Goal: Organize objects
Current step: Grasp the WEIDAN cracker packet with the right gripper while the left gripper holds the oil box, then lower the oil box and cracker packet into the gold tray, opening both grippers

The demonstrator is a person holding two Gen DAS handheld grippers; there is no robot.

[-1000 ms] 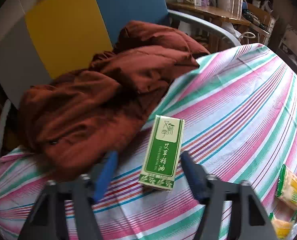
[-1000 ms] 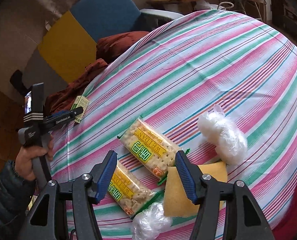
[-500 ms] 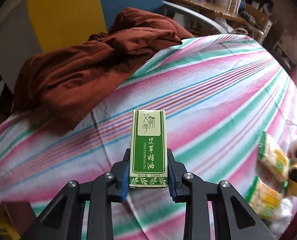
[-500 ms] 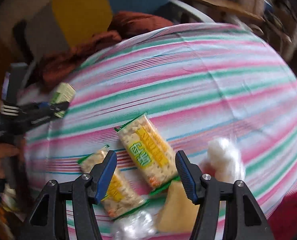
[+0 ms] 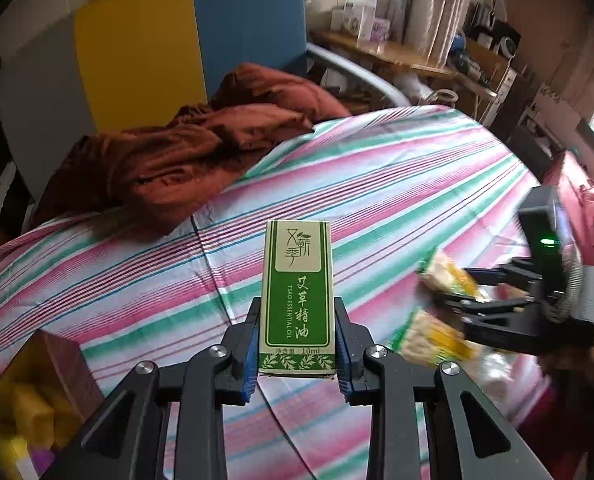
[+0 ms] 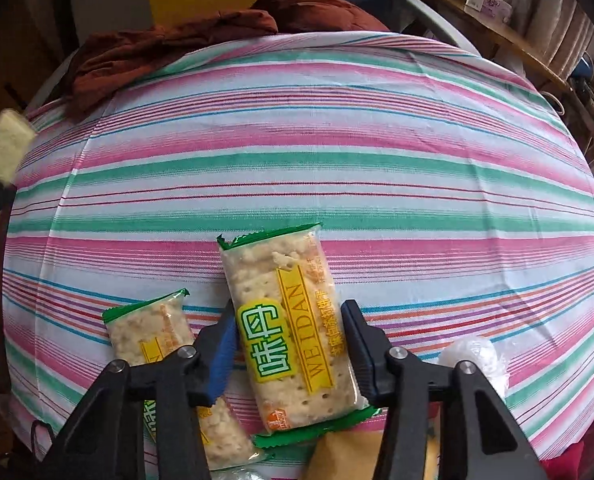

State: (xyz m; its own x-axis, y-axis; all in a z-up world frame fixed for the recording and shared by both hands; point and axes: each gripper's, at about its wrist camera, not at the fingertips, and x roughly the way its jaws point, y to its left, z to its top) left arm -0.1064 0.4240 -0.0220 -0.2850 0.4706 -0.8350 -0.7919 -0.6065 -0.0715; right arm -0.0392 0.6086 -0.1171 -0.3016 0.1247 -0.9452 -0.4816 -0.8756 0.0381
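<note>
My left gripper (image 5: 296, 350) is shut on a green essential-oil box (image 5: 297, 296) and holds it upright above the striped tablecloth (image 5: 377, 184). My right gripper (image 6: 291, 350) is open, its fingers on either side of a cracker packet (image 6: 293, 332) that lies on the cloth (image 6: 297, 160). A second cracker packet (image 6: 157, 332) lies just left of it, partly under the left finger. The right gripper also shows in the left wrist view (image 5: 497, 300), over the blurred packets (image 5: 437, 312).
A rust-brown garment (image 5: 185, 160) is heaped at the table's far left edge against a blue and yellow chair (image 5: 177, 40). A brown box with yellow contents (image 5: 37, 400) sits at lower left. A clear plastic wad (image 6: 477, 360) and a tan sponge-like piece (image 6: 345, 456) lie near my right gripper.
My left gripper closed on the green box and lifted it off the cloth. My right gripper moved down and forward until its open fingers flank the larger cracker packet.
</note>
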